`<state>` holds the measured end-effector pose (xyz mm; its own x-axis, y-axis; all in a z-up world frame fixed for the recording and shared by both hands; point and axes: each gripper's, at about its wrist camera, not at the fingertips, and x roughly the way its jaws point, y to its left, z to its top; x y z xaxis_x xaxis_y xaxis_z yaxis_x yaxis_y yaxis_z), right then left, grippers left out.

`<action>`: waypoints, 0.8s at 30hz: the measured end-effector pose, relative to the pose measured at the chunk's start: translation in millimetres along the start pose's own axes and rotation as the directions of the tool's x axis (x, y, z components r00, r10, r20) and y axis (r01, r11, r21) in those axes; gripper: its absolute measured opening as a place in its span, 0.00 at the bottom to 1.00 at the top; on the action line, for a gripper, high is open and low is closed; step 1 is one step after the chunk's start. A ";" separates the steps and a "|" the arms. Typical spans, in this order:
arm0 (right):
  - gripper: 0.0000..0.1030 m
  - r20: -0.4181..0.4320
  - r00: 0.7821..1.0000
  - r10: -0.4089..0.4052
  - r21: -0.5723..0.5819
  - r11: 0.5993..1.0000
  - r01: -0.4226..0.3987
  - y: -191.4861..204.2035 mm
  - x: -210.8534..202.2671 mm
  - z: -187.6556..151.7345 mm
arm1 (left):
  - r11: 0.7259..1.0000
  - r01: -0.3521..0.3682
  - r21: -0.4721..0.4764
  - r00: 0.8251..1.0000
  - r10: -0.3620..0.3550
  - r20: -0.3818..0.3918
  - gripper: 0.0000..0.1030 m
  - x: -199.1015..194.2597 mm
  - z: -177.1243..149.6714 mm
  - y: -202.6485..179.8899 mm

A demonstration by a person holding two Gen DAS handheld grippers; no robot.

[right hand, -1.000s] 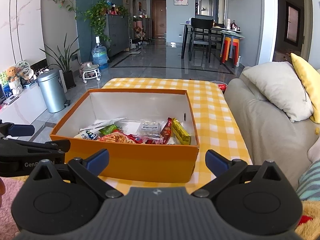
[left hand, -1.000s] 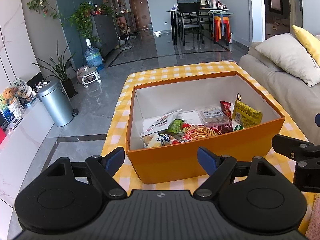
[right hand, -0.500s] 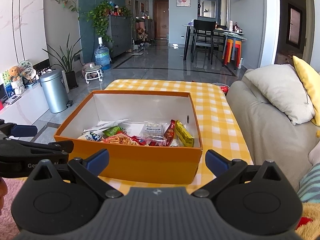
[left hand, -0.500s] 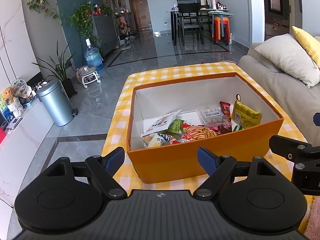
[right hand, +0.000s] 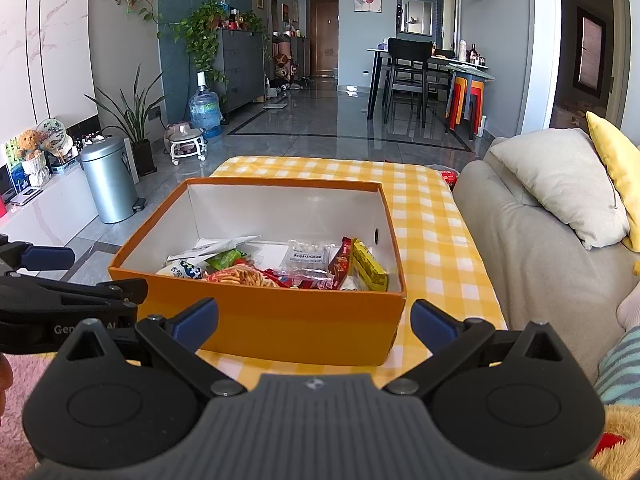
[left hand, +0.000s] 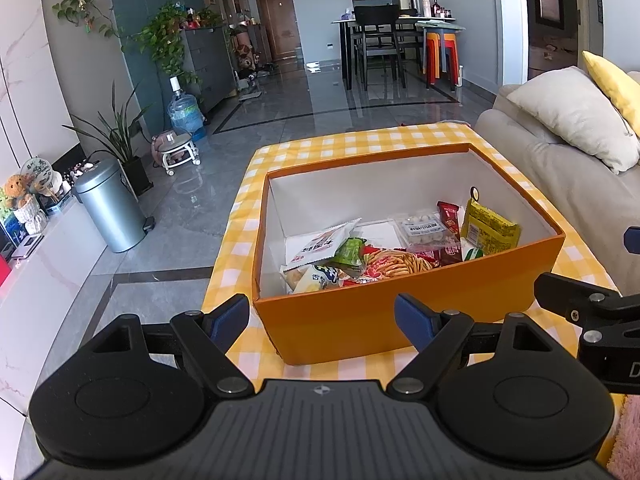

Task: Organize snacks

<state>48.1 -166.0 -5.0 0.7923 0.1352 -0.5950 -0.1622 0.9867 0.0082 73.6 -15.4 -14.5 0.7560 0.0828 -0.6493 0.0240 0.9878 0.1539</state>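
Left gripper (left hand: 322,318): lower centre of left view, fingers spread wide, nothing between them; sits short of the box's near wall.
Box (left hand: 400,320): orange, open top, centre frame on the checked cloth (left hand: 256,224); near corner points at the left gripper.
Snacks (left hand: 396,248): all in the box, heaped in its near half; far half bare white floor.
White packet (left hand: 320,242): left of heap, lying tilted.
Green packet (left hand: 348,252): just right of it, touching.
Yellow packet (left hand: 490,228): right end, upright against the wall.
Right gripper (right hand: 314,320): lower centre of right view, fingers wide apart, empty; also short of the box.
Risk: packets overlap, so a pinch may drag two; the near wall is tall, so a low reach could shove the box along the cloth.
Risk: grippers are close side by side; both reaching in could clash.
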 end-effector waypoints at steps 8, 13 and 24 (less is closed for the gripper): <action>0.96 -0.008 1.000 -0.005 0.001 1.000 0.005 -0.1 0.2 -1.9 | 1.000 0.000 -0.003 1.000 0.000 -0.002 0.94 0.8 -0.3 0.6; 0.96 -0.013 1.000 -0.004 0.001 1.000 0.004 0.0 0.1 -1.4 | 1.000 -0.001 -0.008 1.000 0.001 -0.006 0.94 1.0 -2.5 -0.3; 0.96 -0.011 1.000 -0.009 0.003 1.000 0.010 0.3 -0.1 -1.9 | 1.000 0.001 -0.011 1.000 -0.001 -0.007 0.94 1.3 -2.9 0.3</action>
<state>46.8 -165.9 -6.5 0.7874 0.1248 -0.6036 -0.1527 0.9883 0.0051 72.7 -14.6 -17.5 0.7516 0.0828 -0.6544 0.0173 0.9893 0.1450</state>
